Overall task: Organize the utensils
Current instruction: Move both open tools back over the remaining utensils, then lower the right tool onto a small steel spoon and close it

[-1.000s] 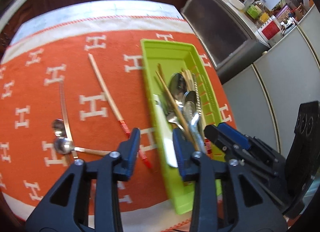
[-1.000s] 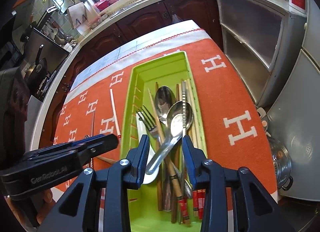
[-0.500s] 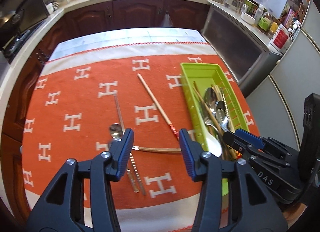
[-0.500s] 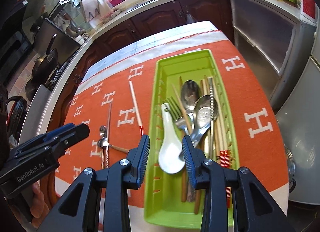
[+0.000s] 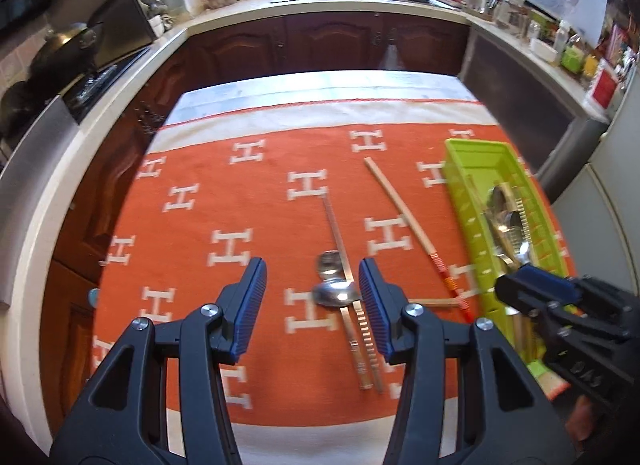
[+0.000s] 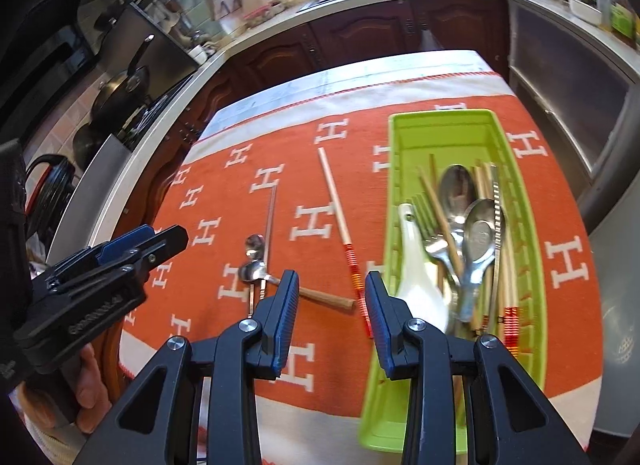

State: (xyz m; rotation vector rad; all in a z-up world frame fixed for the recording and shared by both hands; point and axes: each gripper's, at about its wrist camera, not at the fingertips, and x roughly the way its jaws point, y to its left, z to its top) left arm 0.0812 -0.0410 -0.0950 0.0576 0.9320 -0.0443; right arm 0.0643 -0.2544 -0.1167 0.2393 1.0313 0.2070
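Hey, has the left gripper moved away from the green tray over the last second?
Yes. The left gripper has swung left off the green tray and now hangs open over the spoons on the orange cloth.

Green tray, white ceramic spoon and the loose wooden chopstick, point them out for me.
green tray (image 6: 440, 121): right wrist view, far rim.
white ceramic spoon (image 6: 420, 289): right wrist view, bowl.
wooden chopstick (image 5: 400, 201): left wrist view, mid-shaft.
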